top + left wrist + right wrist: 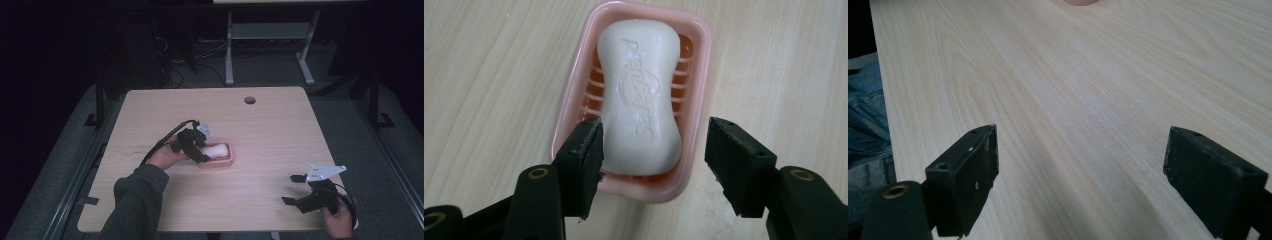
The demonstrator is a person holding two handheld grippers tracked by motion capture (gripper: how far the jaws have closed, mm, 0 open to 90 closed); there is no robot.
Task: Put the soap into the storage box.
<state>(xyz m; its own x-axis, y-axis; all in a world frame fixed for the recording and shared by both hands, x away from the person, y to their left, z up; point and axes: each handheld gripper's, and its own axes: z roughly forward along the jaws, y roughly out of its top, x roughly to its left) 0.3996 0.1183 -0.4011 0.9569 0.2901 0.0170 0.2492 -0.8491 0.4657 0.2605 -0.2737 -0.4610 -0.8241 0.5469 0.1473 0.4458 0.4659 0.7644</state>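
The pale wooden worktop carries a pink soap dish left of its middle. A white bar of soap lies flat in it, cradled by the ribs so it can drain. My left gripper straddles the bar's near end, fingers spread, right pad clear of it. My right gripper idles, fingers spread wide over bare wood.

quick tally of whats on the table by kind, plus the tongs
soap bar (white): 1
soap dish (pink): 1
tongs, left tongs and right tongs (black): 2
total: 4
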